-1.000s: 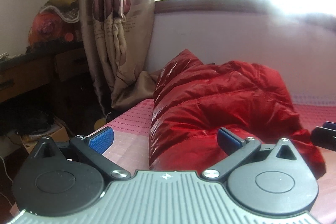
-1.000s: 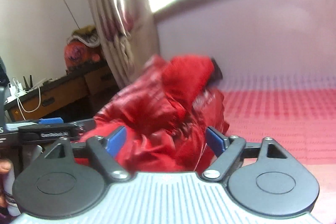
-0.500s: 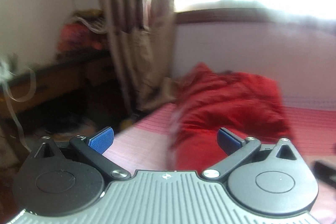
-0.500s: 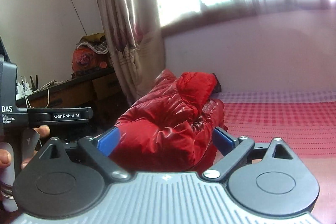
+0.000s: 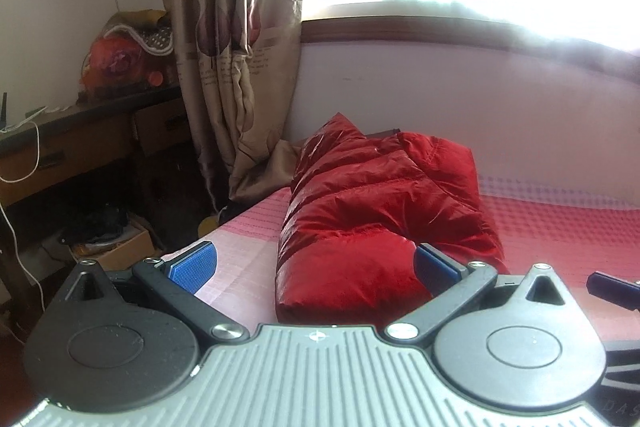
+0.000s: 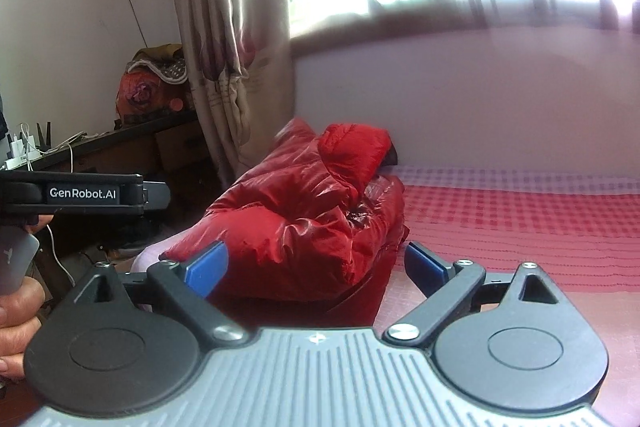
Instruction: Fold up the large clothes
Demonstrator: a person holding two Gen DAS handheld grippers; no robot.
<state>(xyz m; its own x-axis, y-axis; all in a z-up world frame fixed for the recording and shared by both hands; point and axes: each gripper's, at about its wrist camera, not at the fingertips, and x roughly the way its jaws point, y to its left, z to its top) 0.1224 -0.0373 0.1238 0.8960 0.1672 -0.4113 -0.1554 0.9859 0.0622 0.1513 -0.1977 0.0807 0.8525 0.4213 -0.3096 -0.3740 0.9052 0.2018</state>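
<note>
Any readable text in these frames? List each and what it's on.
"GenRobot.AI": white label on the side of the left gripper, right wrist view.
"DAS": faint letters on the right gripper's body at the left wrist view's bottom corner, barely legible.
Curtain print: script lines, too small to read.

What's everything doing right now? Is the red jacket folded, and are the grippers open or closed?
red jacket: folded into a puffy bundle, lying on the bed, nothing gripping it.
left gripper: open, empty.
right gripper: open, empty; its jaws have just been opening.
curtain: drawn aside, hanging bunched.
bed: covered with a pink sheet.
</note>
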